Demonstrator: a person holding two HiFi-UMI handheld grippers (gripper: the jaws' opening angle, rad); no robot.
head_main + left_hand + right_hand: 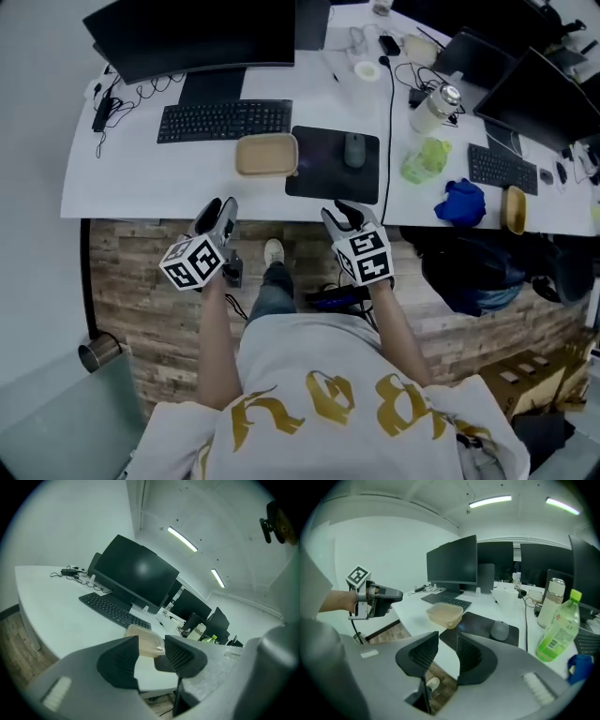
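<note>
Head view: I hold both grippers just short of the near edge of the white surface [141,178], over the wood-plank floor [141,291]. My left gripper [217,214] and my right gripper [342,217] are level with each other and well apart, and neither touches the surface.

Left gripper view: the left gripper [151,656] has its jaws apart with nothing in them. The tan lidded container [147,641] shows through the gap, but it lies farther off on the surface and is not in contact.

Right gripper view: the right gripper [447,651] also has its jaws spread and holds nothing. Only the surface edge and floor lie between them. The left gripper [377,599] shows at the left of this view, in my hand.

Location of the container [267,155]: it is on the surface, near the front edge. It sits just in front of the black keyboard [225,120], and its right side touches or slightly overlaps the dark mouse pad [333,164]. A grey mouse [354,150] sits on that pad. The dark monitor [192,33] stands behind the keyboard. A green bottle [557,627] stands farther right, well apart from the container.
</note>
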